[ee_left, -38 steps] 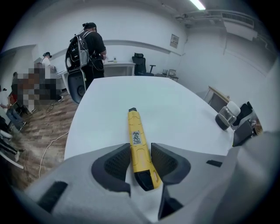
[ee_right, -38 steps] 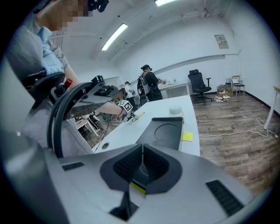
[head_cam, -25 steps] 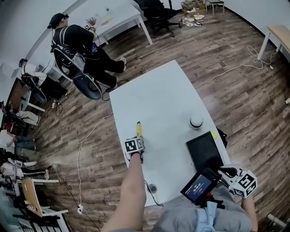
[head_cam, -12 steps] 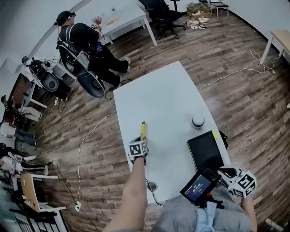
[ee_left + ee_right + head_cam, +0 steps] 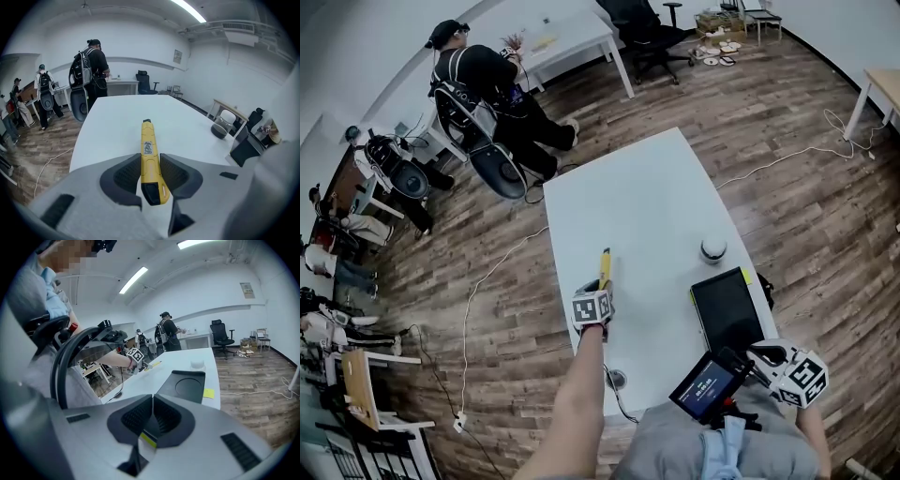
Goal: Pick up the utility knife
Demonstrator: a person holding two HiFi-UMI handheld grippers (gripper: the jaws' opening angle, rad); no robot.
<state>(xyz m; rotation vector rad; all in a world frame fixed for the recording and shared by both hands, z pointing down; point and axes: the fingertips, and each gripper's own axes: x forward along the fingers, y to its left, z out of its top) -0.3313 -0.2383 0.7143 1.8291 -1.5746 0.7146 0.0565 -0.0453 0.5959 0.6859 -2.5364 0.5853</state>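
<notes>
Yellow plastic with black ends, the knife (image 5: 150, 164) sits clamped in the left gripper (image 5: 151, 174), whose two ribbed black pads (image 5: 125, 174) press against its sides. The jaws stand only as far apart as the knife's body is wide. The grip falls on the rear half: the black butt end pokes back past the pads towards the camera, while the longer front part, with a small label on top, juts forward over the white table (image 5: 637, 202). In the head view the knife lies close to the table's left edge, pointing away from the person; whether it touches the tabletop cannot be made out

The right gripper (image 5: 152, 414) is clenched on nothing, its pads meeting at the tips. It hangs low by the person's lap at the near right corner of the table, well apart from the knife, with a small lit screen (image 5: 705, 384) beside it

On the table's right side lies a black tray (image 5: 727, 309) with a yellow note at its far corner, and just beyond it a small round jar (image 5: 711, 249)
</notes>
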